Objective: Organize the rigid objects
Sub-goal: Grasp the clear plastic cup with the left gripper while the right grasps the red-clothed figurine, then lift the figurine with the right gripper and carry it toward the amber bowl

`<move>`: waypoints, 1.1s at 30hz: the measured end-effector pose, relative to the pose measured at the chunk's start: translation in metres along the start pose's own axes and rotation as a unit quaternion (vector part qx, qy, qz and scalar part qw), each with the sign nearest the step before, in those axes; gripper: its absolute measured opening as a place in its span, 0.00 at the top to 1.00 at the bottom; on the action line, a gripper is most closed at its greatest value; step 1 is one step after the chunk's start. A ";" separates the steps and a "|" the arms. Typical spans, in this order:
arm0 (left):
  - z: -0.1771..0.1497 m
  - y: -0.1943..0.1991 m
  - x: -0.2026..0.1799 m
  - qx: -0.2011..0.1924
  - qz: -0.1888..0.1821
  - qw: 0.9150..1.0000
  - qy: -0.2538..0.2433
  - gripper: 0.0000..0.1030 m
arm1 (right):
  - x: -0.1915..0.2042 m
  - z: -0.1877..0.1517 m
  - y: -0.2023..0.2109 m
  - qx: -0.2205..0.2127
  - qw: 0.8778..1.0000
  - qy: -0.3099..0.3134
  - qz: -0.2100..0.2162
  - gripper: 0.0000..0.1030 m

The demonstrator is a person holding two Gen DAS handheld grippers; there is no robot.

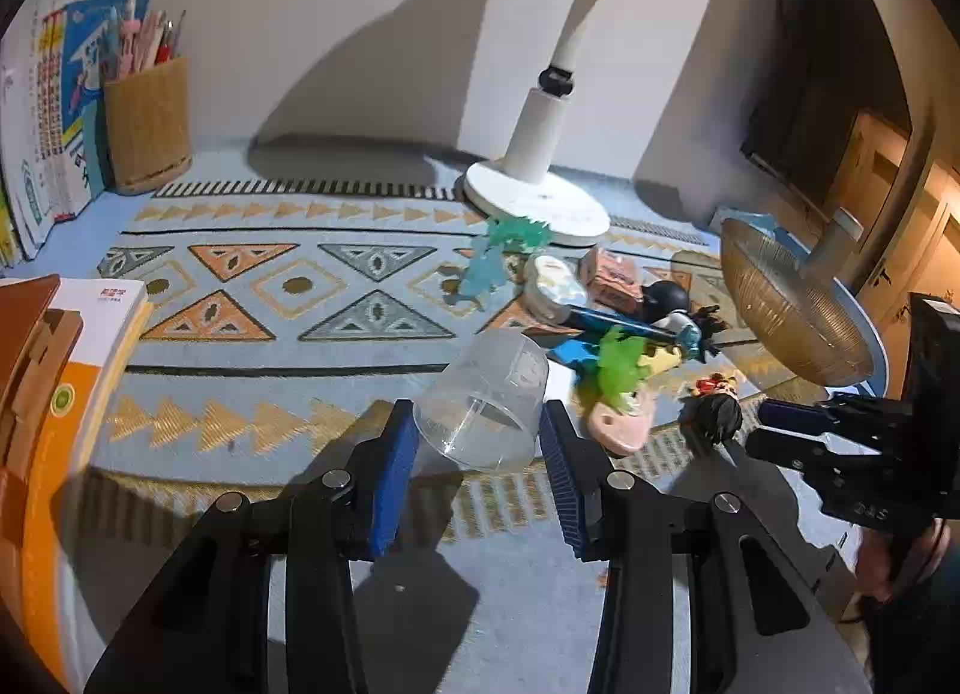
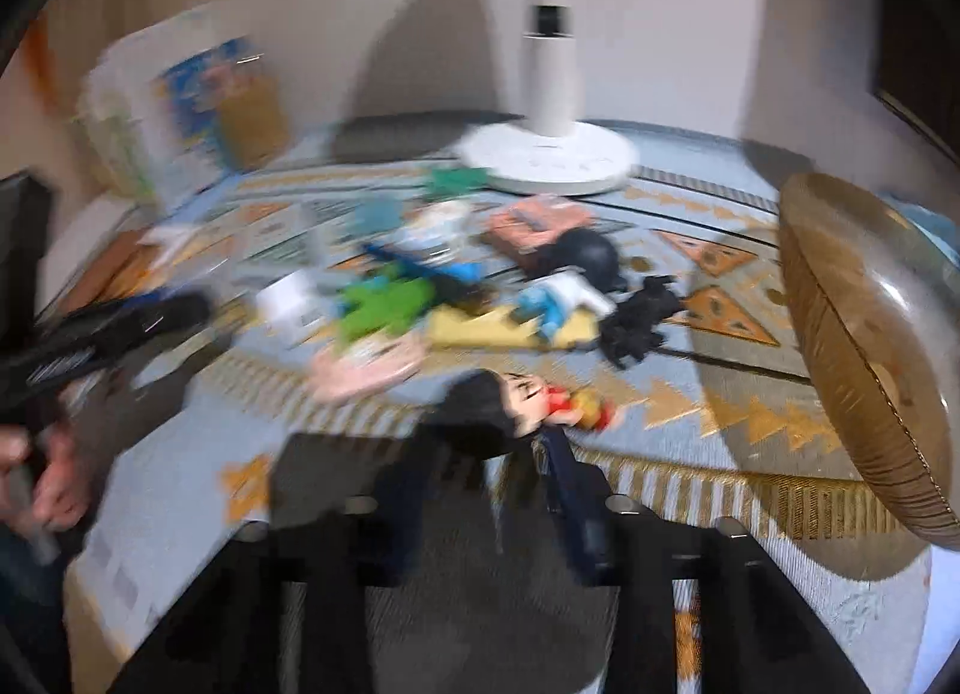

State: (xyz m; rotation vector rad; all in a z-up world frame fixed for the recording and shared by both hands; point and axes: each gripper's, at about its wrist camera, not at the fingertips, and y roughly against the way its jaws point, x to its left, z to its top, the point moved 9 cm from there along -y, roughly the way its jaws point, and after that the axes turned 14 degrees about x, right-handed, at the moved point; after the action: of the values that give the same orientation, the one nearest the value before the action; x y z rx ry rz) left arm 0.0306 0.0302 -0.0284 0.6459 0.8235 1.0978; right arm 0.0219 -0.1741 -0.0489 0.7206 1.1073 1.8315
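Observation:
My left gripper [image 1: 478, 442] is shut on a clear plastic cup [image 1: 486, 406], held tilted above the patterned mat. A heap of small toys lies right of it: a green figure [image 1: 621, 367], a pink piece [image 1: 621, 429], a blue pen-like stick [image 1: 624, 325], a black-haired doll [image 1: 717, 412]. In the blurred right wrist view my right gripper [image 2: 480, 454] sits around the doll's dark head [image 2: 486, 403]; how its jaws stand is unclear. In the left wrist view, the right gripper [image 1: 757, 425] is beside the doll.
A white lamp base [image 1: 537, 202] stands at the back. A ribbed amber glass bowl [image 1: 792, 298] [image 2: 864, 346] is at the right. A pen holder [image 1: 147, 124] and books [image 1: 48, 112] stand back left; stacked books [image 1: 72, 382] lie at the left edge.

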 end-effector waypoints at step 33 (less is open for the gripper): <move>-0.002 0.009 0.009 -0.031 0.013 0.999 0.006 0.62 | -0.002 -0.009 -0.013 0.052 0.997 -0.040 0.050 0.65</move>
State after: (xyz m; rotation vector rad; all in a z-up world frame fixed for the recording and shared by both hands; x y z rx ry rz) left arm 0.0270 0.0415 -0.0246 0.5996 0.7900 1.1481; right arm 0.0201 -0.1763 -0.0649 0.9168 1.1394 1.8221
